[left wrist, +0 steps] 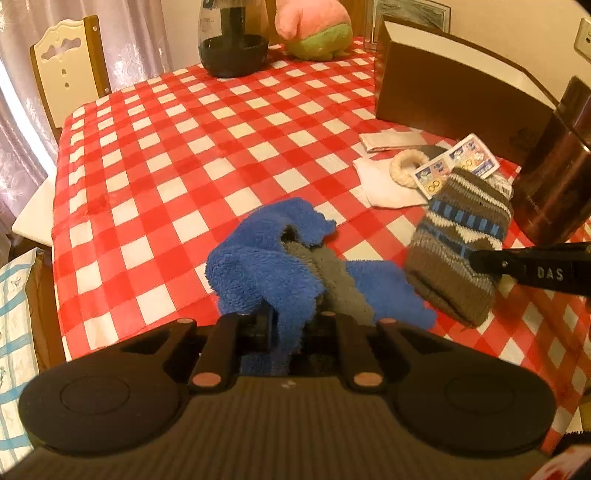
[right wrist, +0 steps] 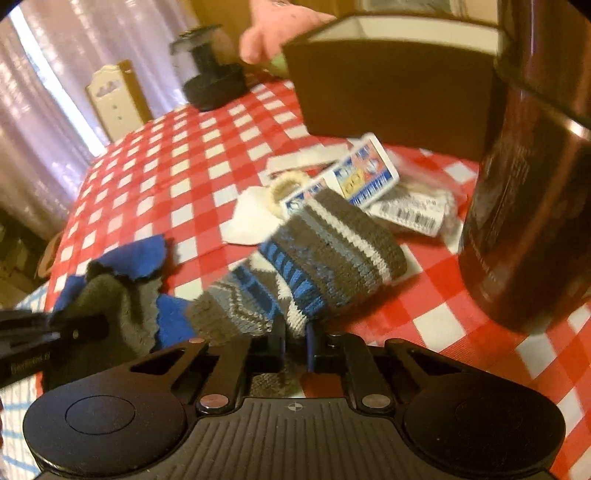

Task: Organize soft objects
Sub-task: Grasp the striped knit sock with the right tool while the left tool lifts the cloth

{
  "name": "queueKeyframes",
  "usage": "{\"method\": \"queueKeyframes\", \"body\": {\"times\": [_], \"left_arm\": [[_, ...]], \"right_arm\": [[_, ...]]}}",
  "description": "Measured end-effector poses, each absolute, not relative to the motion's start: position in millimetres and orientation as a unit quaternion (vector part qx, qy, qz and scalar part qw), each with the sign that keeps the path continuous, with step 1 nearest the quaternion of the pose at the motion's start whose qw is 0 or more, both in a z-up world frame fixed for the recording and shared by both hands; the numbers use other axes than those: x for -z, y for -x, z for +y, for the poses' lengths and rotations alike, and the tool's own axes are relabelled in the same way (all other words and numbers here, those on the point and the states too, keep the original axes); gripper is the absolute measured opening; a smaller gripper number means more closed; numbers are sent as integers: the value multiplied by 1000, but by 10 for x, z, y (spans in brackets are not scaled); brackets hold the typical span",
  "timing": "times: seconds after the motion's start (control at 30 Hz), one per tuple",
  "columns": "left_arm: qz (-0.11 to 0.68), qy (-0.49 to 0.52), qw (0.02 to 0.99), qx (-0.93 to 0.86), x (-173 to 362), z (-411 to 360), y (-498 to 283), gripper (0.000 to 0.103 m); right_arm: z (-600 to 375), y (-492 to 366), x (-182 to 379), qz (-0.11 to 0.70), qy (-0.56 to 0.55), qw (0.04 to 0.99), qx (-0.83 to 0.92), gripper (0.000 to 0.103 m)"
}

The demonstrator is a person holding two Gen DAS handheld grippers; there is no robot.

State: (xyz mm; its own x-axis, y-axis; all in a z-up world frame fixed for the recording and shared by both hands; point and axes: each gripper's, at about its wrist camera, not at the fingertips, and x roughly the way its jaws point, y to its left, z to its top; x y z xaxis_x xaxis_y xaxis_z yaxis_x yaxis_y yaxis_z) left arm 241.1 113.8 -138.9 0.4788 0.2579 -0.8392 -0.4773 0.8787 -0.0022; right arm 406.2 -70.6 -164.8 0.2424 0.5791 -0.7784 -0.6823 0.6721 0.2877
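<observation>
Left gripper (left wrist: 291, 325) is clamping the blue-grey fleece cloth (left wrist: 258, 258) by its near edge; right gripper (right wrist: 295, 339) is pinching the knit sock (right wrist: 314, 258) just ahead, probably for lifting each clear separately.

Fleece cloth (left wrist: 258, 258) lies on the table (left wrist: 166, 155); knitted sock (left wrist: 461, 240) at its three o'clock, box (left wrist: 443, 92) at one, plush toy (left wrist: 314, 29) at twelve.

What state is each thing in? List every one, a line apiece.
Left gripper: shut on the blue fleece cloth.
Right gripper: shut on the knitted sock.
Blue fleece cloth: crumpled, grey side showing, partly lifted.
Knitted sock: bunched, one end pinched, the rest on the checked tablecloth.
Brown box: open-topped, upright.
Pink plush toy: upright at the far edge.
Cream ring: flat on a white cloth.
</observation>
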Motion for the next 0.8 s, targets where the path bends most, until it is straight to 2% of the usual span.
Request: {"method": "queueKeyframes", "body": {"times": [0.37,0.8], "left_arm": [[428,89,879,-191,804,1002,-2323,10],[355,44,920,-161,74,829,-2428,10]], "right_arm": [[-909,-3635,1060,393,149,762,-493,10],[-960,-3617,645,352,165,761,-518,10]]}}
